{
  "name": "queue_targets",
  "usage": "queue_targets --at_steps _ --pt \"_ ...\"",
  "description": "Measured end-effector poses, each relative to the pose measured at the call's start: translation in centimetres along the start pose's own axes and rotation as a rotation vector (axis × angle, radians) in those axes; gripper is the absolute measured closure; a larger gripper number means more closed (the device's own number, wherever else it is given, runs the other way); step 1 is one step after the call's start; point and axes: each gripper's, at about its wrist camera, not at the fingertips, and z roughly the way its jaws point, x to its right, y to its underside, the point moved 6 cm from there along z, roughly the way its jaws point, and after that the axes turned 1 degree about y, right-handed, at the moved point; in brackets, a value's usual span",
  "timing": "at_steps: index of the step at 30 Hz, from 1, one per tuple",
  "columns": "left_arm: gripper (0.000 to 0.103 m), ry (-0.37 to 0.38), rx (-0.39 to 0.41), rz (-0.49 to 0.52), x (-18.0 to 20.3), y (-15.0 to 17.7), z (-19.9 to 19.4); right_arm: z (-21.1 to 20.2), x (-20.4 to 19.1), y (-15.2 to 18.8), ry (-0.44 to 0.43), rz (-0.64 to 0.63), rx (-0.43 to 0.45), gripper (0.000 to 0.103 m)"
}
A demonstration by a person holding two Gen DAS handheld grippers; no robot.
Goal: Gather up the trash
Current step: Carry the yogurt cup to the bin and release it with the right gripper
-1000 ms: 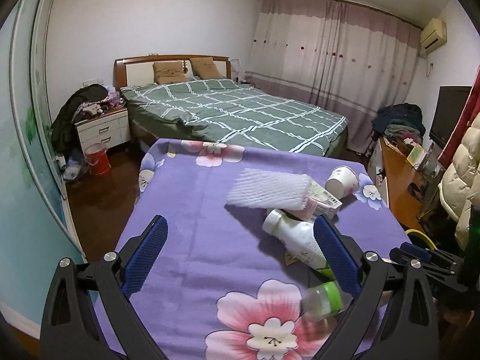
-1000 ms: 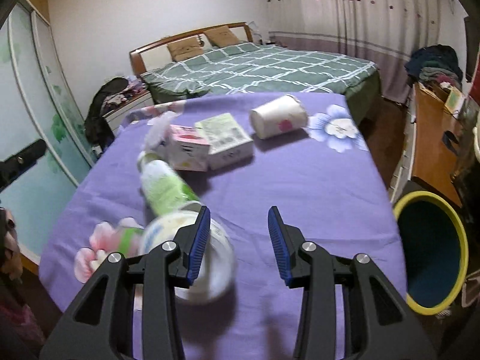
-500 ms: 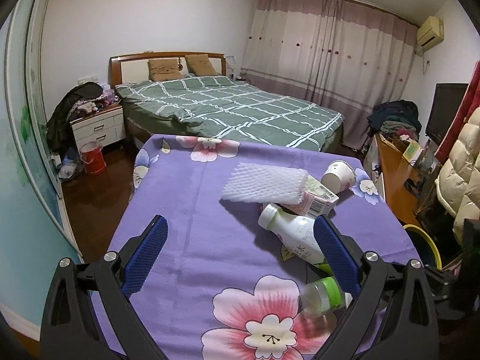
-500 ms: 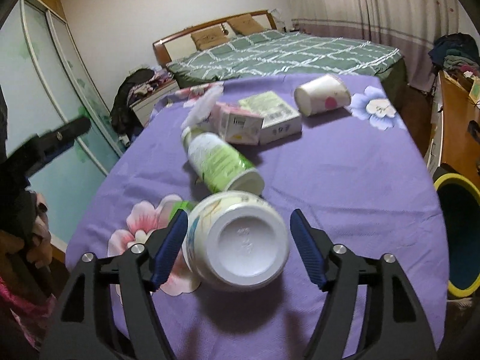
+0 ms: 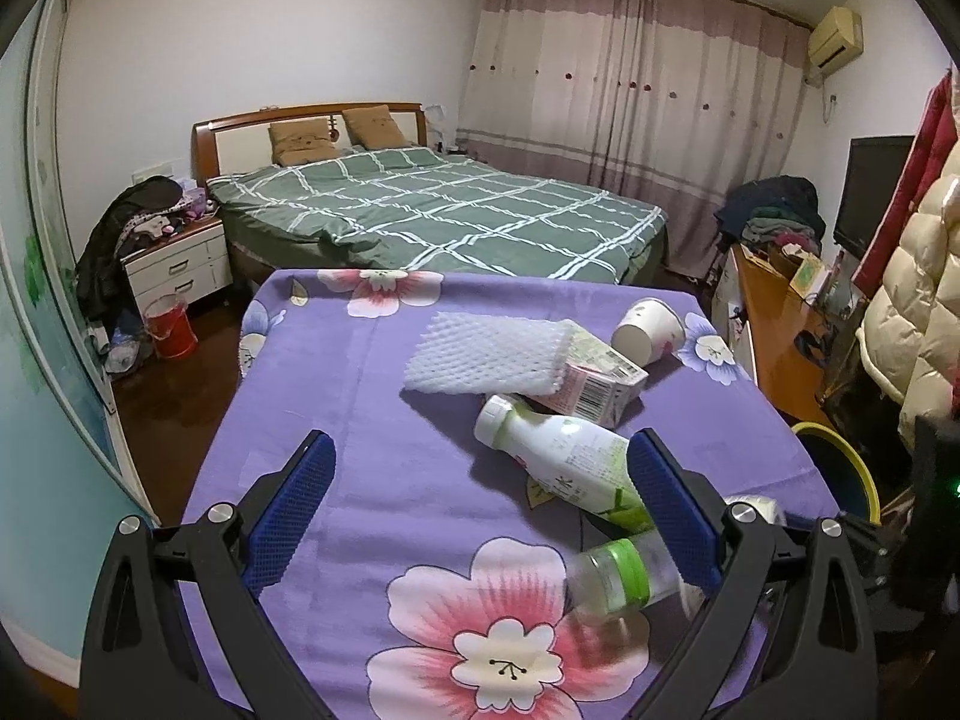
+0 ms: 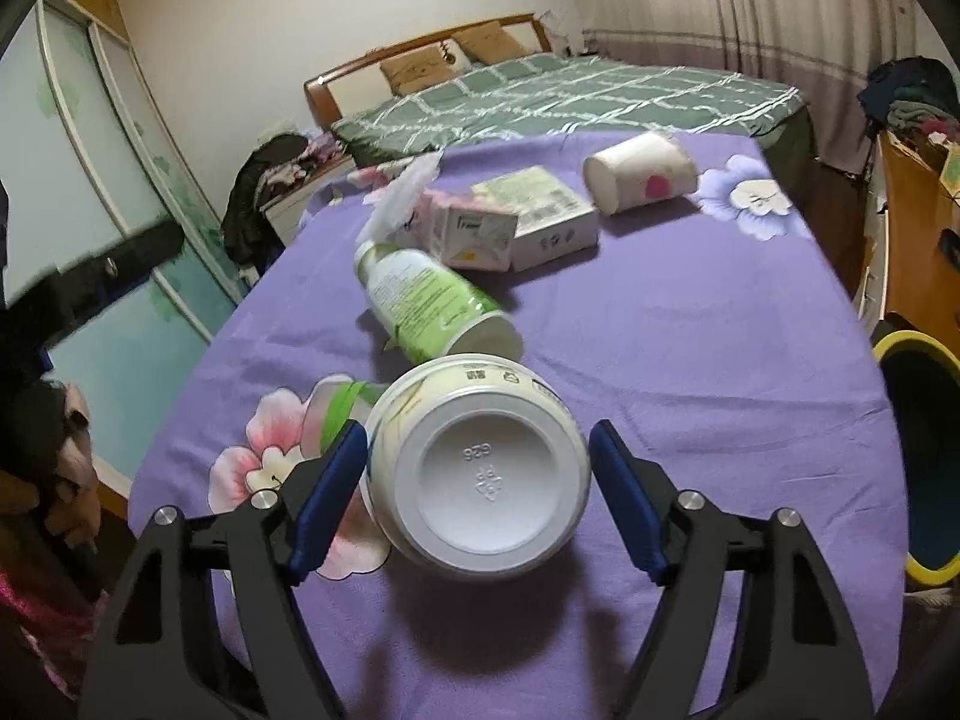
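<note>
We judge the task barely begun. At lower centre of the right wrist view, our right gripper (image 6: 477, 468) brackets the white cup (image 6: 477, 468), base toward the camera; whether the pads clamp it we cannot tell. Our left gripper (image 5: 480, 507) is spread wide, empty. The bottle (image 6: 429, 300), boxes (image 6: 516, 219) and paper cup (image 6: 639, 177) remain on the cloth; the bin (image 6: 915, 345) is at right edge.
</note>
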Motion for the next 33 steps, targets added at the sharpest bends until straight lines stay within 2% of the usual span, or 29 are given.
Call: queue_targets --at_steps 3,8,16,22,27,29,33 --pt "0.007 0.013 -0.009 0.011 0.7 0.3 0.3 -1.2 1.2 -0.5 0.034 0.02 0.043 0.031" --pt "0.007 0.041 -0.032 0.043 2.5 1.0 0.8 -3.2 5.7 -1.2 0.155 0.085 0.113 0.031" --pt "0.007 0.1 -0.094 0.091 6.2 3.0 2.2 -7.1 18.0 -0.8 0.442 0.289 0.193 0.031" --pt "0.007 0.121 -0.149 0.122 8.7 4.8 3.8 -7.8 25.8 0.6 0.595 0.409 0.175 0.03" --pt "0.007 0.095 -0.181 0.16 9.9 6.0 4.5 -7.6 29.1 1.9 0.64 0.462 0.157 0.03" --pt "0.007 0.087 -0.187 0.162 9.9 6.1 4.7 -7.6 29.2 2.3 0.639 0.472 0.162 0.026" --pt "0.007 0.073 -0.201 0.148 9.5 6.6 5.0 -7.4 29.2 2.5 0.641 0.468 0.163 0.025"
